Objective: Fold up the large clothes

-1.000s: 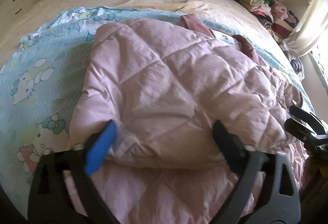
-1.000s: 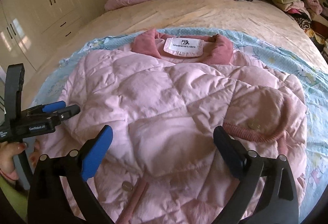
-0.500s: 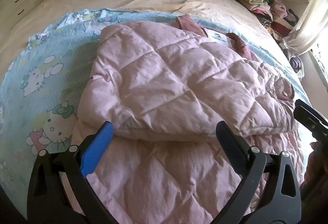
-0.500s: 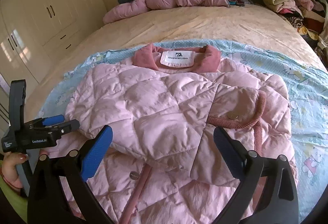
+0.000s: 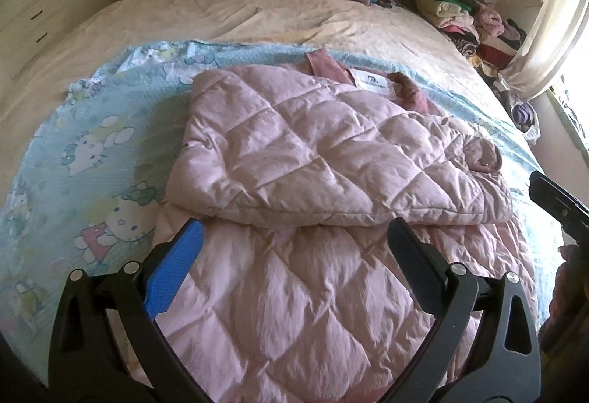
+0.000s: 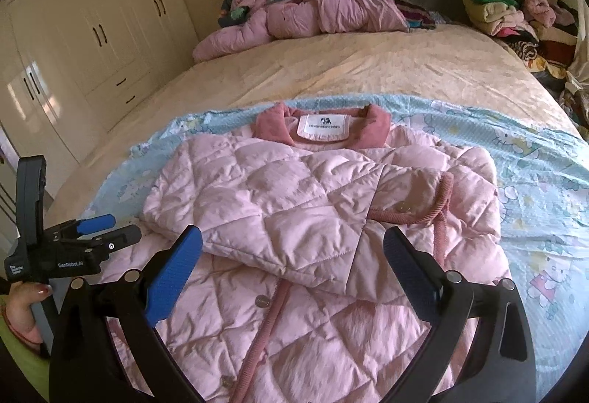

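Observation:
A pink quilted jacket (image 6: 302, 218) lies face up on a blue Hello Kitty sheet (image 6: 533, 189), collar and white label at the far end. Both sleeves are folded across its chest. It also shows in the left wrist view (image 5: 313, 163). My left gripper (image 5: 294, 263) is open and empty, hovering above the jacket's lower part near the folded sleeve's edge. My right gripper (image 6: 294, 266) is open and empty above the jacket's front, just below the folded sleeves. The left gripper also shows at the left of the right wrist view (image 6: 106, 237).
The sheet lies on a beige bed (image 6: 368, 71). Another crumpled pink garment (image 6: 313, 16) lies by the grey headboard. A pile of folded clothes (image 6: 515, 16) stands at the far right. White wardrobes (image 6: 92, 34) stand to the left.
Both grippers have drawn back and risen from the jacket, so more of it shows. The folded sleeves stay where they lie. Both stay open.

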Demonstrator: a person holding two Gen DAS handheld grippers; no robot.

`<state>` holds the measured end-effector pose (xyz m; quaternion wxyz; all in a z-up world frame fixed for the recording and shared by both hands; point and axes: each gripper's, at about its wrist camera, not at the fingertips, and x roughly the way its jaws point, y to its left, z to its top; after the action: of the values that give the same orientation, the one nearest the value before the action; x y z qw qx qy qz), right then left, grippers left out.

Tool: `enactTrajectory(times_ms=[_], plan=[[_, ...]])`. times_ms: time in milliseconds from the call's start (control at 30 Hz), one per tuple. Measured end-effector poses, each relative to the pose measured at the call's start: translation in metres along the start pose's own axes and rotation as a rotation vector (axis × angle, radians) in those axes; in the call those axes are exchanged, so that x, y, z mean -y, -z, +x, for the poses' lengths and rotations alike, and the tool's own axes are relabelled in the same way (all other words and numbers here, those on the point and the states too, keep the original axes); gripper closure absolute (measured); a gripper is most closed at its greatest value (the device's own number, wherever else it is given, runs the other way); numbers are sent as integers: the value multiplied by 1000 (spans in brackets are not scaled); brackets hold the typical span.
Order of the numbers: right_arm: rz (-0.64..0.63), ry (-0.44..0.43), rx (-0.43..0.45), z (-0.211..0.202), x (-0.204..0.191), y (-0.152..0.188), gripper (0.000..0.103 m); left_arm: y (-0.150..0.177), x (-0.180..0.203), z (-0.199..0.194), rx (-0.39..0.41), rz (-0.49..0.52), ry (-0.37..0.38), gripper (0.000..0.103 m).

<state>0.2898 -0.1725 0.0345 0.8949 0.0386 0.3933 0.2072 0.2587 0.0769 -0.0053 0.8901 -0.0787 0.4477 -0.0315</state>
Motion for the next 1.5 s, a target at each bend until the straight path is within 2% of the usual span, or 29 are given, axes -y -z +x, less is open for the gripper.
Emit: enactTrajectory(times_ms=[667, 1167, 1500], plan=[[-47, -22, 73, -64, -28, 13, 5, 28, 7, -66, 90, 23, -4, 9], [-73, -24, 106, -99, -33, 50, 5, 70, 10, -103, 146, 30, -9, 9], [-90, -47, 88, -111, -34, 78, 5, 95, 8, -109, 144, 22, -23, 9]])
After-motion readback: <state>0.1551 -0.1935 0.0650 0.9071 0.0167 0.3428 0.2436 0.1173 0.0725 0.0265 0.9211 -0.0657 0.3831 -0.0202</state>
